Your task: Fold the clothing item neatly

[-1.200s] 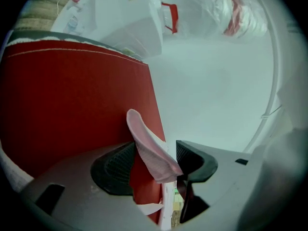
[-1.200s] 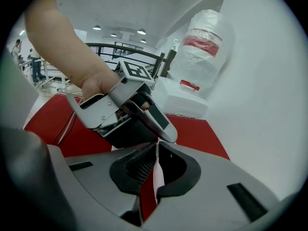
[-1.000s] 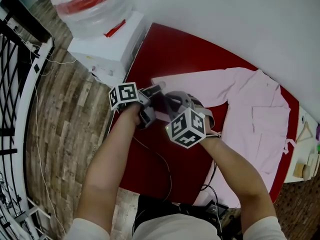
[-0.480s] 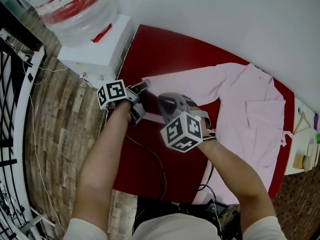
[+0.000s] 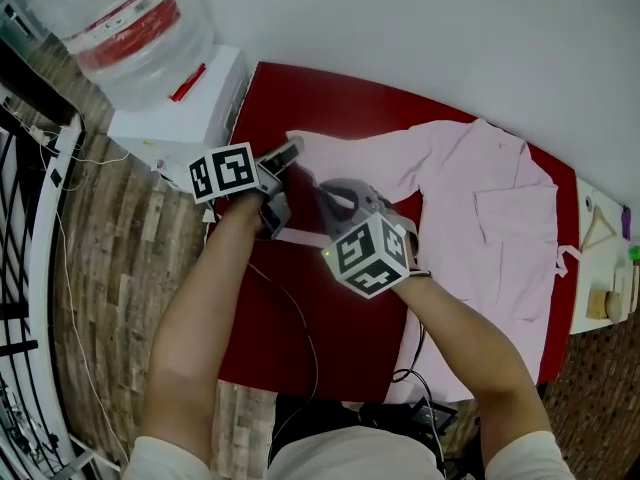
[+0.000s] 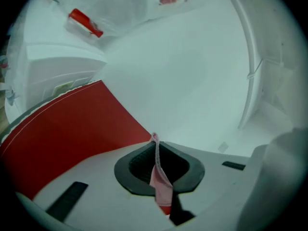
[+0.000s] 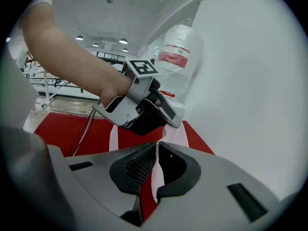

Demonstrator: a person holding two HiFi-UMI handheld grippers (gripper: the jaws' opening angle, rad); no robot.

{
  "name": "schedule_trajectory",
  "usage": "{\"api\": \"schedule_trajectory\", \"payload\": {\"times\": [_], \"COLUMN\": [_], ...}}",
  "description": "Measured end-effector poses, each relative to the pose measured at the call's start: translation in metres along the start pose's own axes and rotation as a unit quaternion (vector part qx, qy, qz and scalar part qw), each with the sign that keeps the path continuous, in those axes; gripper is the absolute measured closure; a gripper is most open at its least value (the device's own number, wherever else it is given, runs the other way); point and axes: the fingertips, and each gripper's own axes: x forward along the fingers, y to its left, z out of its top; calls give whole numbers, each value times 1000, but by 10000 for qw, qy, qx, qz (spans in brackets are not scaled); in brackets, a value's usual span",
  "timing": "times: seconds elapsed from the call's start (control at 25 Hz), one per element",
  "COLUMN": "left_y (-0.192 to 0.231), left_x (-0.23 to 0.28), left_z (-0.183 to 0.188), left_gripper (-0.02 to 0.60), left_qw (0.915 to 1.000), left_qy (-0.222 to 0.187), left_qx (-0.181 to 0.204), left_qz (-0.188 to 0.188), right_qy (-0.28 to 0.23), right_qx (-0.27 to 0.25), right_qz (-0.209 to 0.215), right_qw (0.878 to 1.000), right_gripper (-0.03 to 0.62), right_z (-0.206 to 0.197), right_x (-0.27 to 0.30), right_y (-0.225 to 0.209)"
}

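I'm holding the cuff end of the pink shirt's (image 5: 500,218) sleeve (image 5: 390,158) at the left of the red table (image 5: 330,93), while the body is lying flat to the right. The left gripper's (image 6: 155,142) fingers have just been closing and are pinching only a thin edge of cloth. The right gripper's (image 7: 157,147) fingers are clamping the sleeve just beside it. I'm worrying that the shallow left bite is risking a slip, and that uneven pulling could be rumpling the body.
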Motion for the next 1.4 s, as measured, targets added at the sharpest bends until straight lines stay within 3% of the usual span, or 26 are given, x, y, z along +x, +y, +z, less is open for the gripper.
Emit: {"api": "schedule_trajectory", "payload": {"times": [0.36, 0.72, 0.96, 1.4], "left_y": [-50, -144, -204, -290], "left_x": [20, 53, 83, 165], "left_z": [6, 18, 7, -40], "left_gripper": [563, 563, 563, 563], "left_qw": [9986, 9898, 9814, 9706], "left_qy": [140, 92, 162, 518], "left_qx": [466, 1221, 1708, 2083], "left_qz": [-211, -726, -863, -1092], "right_qy": [-178, -608, -921, -1141], "right_qx": [371, 1209, 1590, 2165], "right_qz": [-292, -656, -803, -1035], "right_qw": [9987, 9886, 9797, 9641], "right_gripper": [565, 565, 565, 565], "right_z": [4, 3, -7, -66], "right_x": [-34, -87, -128, -200], "right_y": [-19, -65, -95, -156]}}
